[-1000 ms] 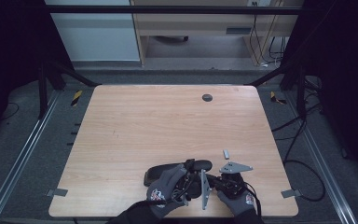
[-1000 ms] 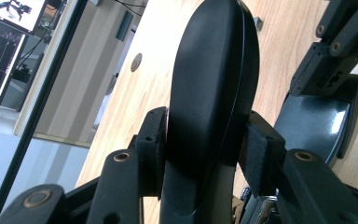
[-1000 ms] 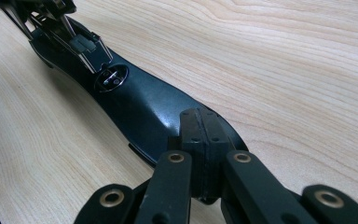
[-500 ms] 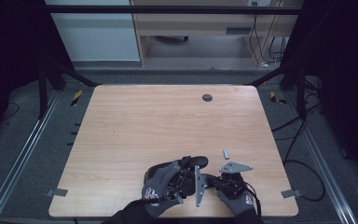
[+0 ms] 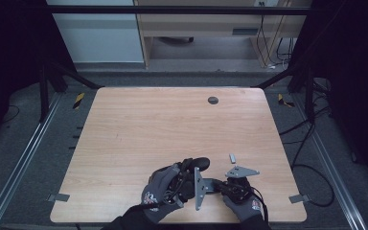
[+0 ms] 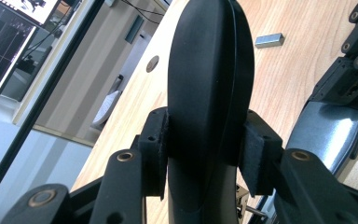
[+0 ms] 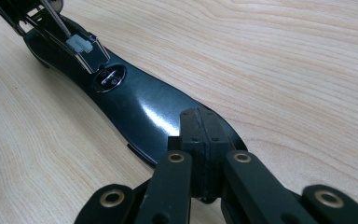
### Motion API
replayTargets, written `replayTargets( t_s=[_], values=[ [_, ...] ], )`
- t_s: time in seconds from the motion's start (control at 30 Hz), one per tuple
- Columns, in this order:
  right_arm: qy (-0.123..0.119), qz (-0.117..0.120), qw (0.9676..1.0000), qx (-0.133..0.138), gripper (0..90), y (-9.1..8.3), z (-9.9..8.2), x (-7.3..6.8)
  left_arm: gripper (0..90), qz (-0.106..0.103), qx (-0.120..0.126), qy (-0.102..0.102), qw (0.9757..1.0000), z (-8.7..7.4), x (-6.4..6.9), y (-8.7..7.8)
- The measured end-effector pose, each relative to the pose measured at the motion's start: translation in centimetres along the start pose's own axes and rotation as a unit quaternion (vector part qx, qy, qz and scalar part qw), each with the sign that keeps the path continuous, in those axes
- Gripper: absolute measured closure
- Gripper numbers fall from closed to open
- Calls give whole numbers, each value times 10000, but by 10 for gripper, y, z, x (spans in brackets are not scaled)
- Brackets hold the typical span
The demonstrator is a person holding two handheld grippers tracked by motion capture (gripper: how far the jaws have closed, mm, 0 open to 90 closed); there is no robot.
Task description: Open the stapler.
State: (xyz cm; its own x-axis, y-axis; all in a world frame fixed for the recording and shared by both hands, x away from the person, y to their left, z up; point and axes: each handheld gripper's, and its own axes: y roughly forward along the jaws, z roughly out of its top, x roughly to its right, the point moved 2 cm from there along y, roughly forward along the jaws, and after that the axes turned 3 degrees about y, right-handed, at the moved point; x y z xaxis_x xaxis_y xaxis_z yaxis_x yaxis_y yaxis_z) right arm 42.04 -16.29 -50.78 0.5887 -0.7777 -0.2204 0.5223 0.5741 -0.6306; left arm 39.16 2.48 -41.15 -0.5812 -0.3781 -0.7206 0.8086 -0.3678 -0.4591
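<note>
- Firstly, the left tongs (image 6: 206, 154) are about half closed, with both pads pressing on the flanks of a black rounded body (image 6: 209, 79). That body stands on edge between them and rises well past the pads.
- In the high view the left tongs (image 5: 191, 167) sit in a gloved left hand (image 5: 160, 194) near the front edge of the table (image 5: 139, 129). Their grey three-cornered plate (image 5: 199, 189) is turned up on its side.
- The right tongs (image 7: 205, 135) are fully closed, pad against pad. Their tips rest on the near end of a flat glossy black piece (image 7: 135, 105). I cannot tell whether they pinch a thin rim of it.
- That glossy piece lies on the wood and runs away from the right tongs toward the left pair. It has an oval recess (image 7: 108, 77), and a small white connector (image 7: 79, 44) sits at its far end.
- From above, the right tongs (image 5: 219, 184) lie low in the right hand (image 5: 242, 203), just beside the left pair, and the dark piece lies between the two.
- Whether the rounded body and the glossy piece are joined cannot be made out.
- A small grey metal block (image 5: 232, 157) lies loose on the table just beyond the right tongs. Well beyond it, a dark round hole (image 5: 212, 100) sits near the far edge.
</note>
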Motion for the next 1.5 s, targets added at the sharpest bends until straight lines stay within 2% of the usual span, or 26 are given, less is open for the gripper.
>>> replayTargets(
  t_s=[0.03, 0.47, 0.53, 0.77, 0.97, 1.5],
  values=[
    [0, -2, 10000, -4, 900, 0, 0, 0, 580, 17, -13, 31, 10000, 0, -2, -1],
    [42, -27, 10000, -27, 900, 0, 0, -1, 583, 65, 79, -243, 9997, -5, -11, -11],
    [-15, -50, 10000, -15, 900, 0, 0, -1, 584, 75, 76, -265, 9996, -6, -12, -12],
    [21, -56, 10000, -26, 900, 0, 0, -1, 584, 88, 92, -351, 9993, -8, -16, -15],
    [-9, -84, 10000, -19, 900, 0, 0, -1, 584, 80, 124, -527, 9985, -11, -20, -19],
    [-17, -95, 10000, -17, 900, 0, 0, -1, 586, 170, 231, -808, 9963, -18, -28, -26]
  ],
)
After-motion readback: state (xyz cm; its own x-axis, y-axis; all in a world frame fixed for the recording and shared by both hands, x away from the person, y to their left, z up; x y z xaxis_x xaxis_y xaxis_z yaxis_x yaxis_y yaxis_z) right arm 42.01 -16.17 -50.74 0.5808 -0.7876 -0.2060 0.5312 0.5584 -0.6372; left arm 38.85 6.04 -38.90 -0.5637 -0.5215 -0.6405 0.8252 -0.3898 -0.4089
